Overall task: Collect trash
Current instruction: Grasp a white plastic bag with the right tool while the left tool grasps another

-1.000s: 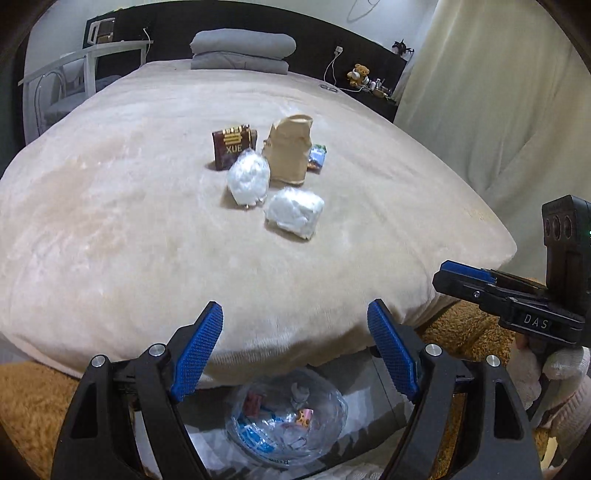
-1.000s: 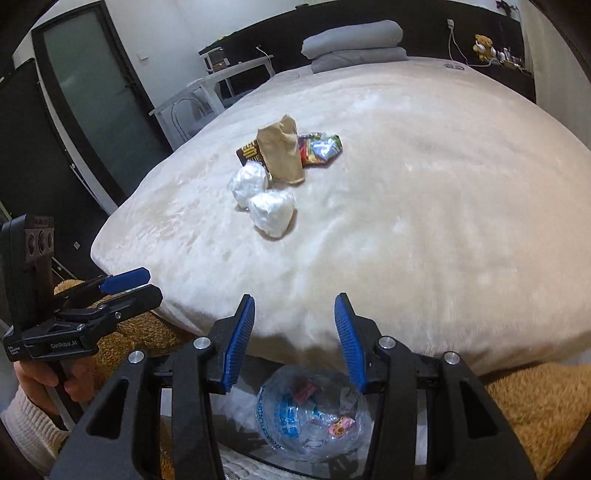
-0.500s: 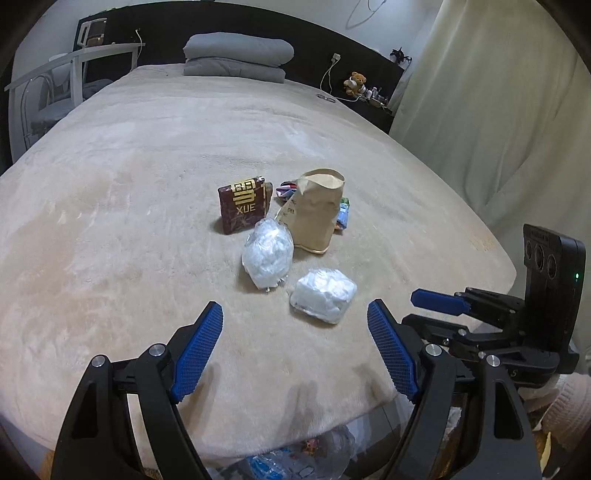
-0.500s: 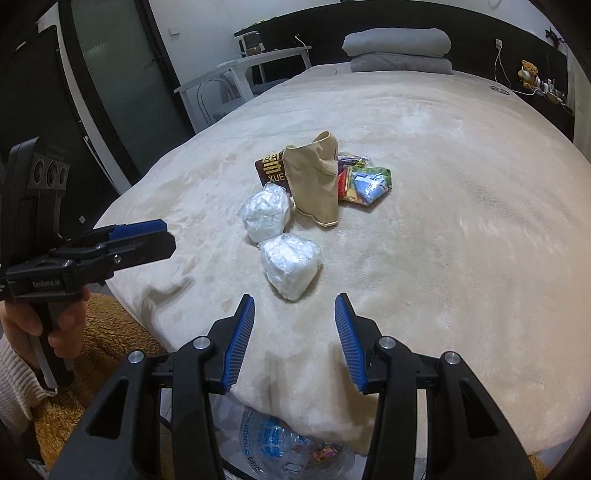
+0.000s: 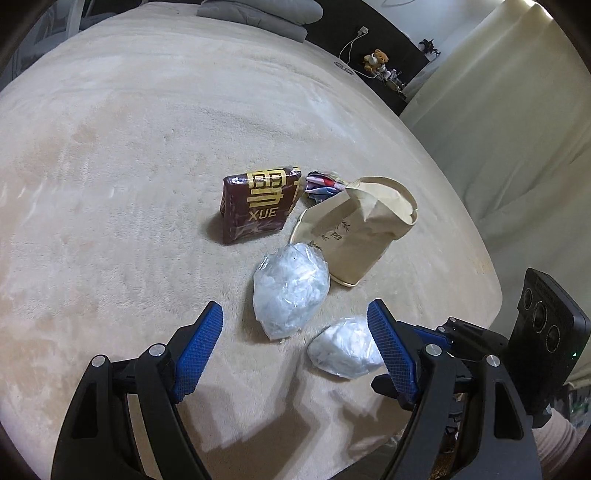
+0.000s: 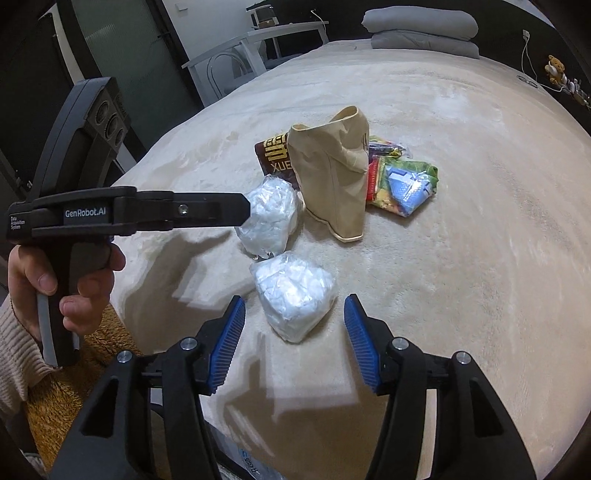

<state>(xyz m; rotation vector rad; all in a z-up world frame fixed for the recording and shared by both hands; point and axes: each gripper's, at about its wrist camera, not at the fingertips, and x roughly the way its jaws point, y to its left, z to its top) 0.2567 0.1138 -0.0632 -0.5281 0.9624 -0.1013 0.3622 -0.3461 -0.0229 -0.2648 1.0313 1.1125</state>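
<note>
The left gripper [image 5: 295, 347] is spread wide with nothing between its blue pads [image 5: 197, 350], hovering over the bed [image 5: 129, 147] just short of the farther clear plastic bundle [image 5: 290, 295]. The right gripper [image 6: 293, 341] is likewise spread wide and holds nothing; the nearer clear plastic bundle [image 6: 295, 295] lies on the bed just ahead of its gap, whether it touches either pad [image 6: 226, 341] cannot be told. The two bundles of crumpled white stuff lie just beside each other near the foot edge of the bed. Behind them a tan paper bag [image 5: 364, 230] stands tilted with its mouth open, and the farther bundle rests against its base. A dark red packet [image 5: 258, 206] with gold lettering reading XUE leans beside the bag, and colourful wrappers [image 6: 404, 181] lie on the bag's other side. In the right wrist view the left gripper crosses in from the side, its tip covering part of the farther bundle, and the paper bag hides most of the red packet. In the left wrist view the right pad covers one end of the nearer bundle, and the wrappers show only as a scrap behind the bag. Folded grey bedding [image 6: 421, 27] sits at the head of the bed, and a small teddy bear [image 5: 376, 59] stands on a ledge beyond it.
</note>
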